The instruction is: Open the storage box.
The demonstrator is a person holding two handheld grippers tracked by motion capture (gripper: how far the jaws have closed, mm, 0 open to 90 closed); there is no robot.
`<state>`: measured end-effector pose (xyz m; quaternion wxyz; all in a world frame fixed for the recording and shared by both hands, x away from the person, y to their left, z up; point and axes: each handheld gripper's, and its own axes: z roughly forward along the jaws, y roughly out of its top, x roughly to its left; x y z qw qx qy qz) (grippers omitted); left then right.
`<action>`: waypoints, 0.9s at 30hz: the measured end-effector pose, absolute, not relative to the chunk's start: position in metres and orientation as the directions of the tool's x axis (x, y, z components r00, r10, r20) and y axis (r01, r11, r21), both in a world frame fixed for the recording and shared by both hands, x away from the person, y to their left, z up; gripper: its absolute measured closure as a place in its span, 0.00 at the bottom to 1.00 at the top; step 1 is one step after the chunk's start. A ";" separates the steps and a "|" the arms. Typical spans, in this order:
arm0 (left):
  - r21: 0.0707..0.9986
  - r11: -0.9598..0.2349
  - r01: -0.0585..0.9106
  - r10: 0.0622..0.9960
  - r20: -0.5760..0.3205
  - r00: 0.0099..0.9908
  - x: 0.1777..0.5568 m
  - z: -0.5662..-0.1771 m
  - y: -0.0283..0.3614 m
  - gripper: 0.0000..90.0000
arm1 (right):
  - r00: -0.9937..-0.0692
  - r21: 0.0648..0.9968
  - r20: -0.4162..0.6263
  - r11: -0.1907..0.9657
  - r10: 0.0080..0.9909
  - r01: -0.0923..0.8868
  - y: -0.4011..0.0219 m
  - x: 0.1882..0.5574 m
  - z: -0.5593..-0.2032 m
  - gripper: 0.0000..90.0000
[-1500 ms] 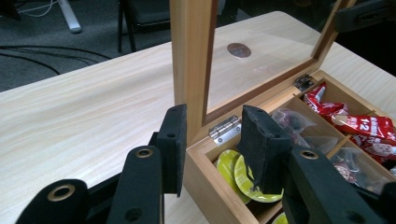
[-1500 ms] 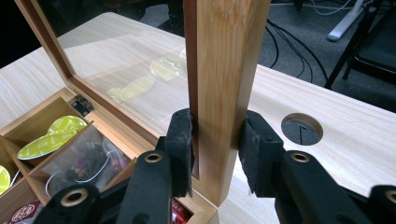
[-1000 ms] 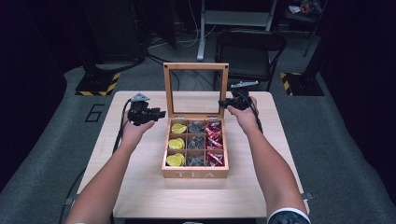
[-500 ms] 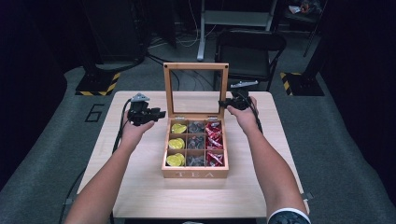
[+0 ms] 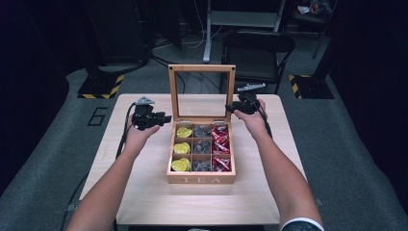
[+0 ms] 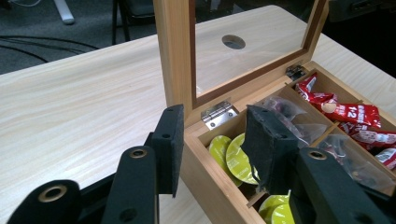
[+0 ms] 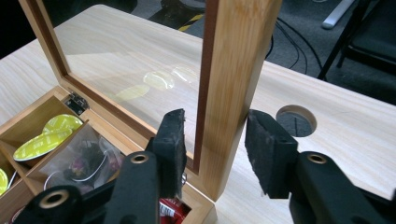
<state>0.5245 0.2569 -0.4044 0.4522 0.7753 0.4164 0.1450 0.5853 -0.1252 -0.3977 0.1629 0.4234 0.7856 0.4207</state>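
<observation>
My right gripper (image 7: pixel 212 140) straddles the right-hand upright of the lid (image 7: pixel 233 88) of the tea box (image 5: pixel 201 178), and its jaws have just been opening: the frame's post stands between the pads, the left pad close against the inner edge, the right pad with a sliver of daylight beside the wood. So it is loose about the lid, not clamped. My left gripper (image 6: pixel 212 140) sits at the box's back left corner, its jaws also just opened a little, the box's side wall passing between them — one pad outside over the table (image 6: pixel 70 107), the other inside above the yellow-green capsules (image 6: pixel 229 156), with gaps on both sides.

In the high view the box stands mid-table, lid upright on its hinges, nine compartments: yellow capsules at left, clear sachets (image 5: pixel 202 131) in the middle, red packets (image 5: pixel 220 144) at right.

I judge the step to be letting go of an opened lid. To do it well I'd widen both pairs of jaws fully before drawing back, and pull straight away from the wood — a snagged pad could tip the lid or drag the box.

Whether the lid rests on a stop I cannot make out. The print on the red packets is too small to read, and the sachets' contents stay murky.
</observation>
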 end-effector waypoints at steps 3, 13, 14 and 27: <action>0.820 -0.244 0.518 0.778 -0.153 0.610 0.523 -0.404 0.257 0.63 | -0.597 0.804 0.077 0.304 0.799 0.511 -0.126 0.580 -0.393 0.61; 0.828 -0.243 0.505 0.774 -0.147 0.615 0.515 -0.395 0.257 0.62 | -0.619 0.796 0.063 0.335 0.783 0.504 -0.131 0.556 -0.386 0.53; 0.828 -0.245 0.505 0.772 -0.149 0.618 0.515 -0.394 0.258 0.62 | -0.624 0.795 0.059 0.341 0.779 0.501 -0.131 0.553 -0.386 0.53; 0.836 -0.252 0.487 0.756 -0.144 0.638 0.499 -0.389 0.258 0.61 | -0.668 0.816 0.048 0.356 0.742 0.454 -0.132 0.518 -0.375 0.54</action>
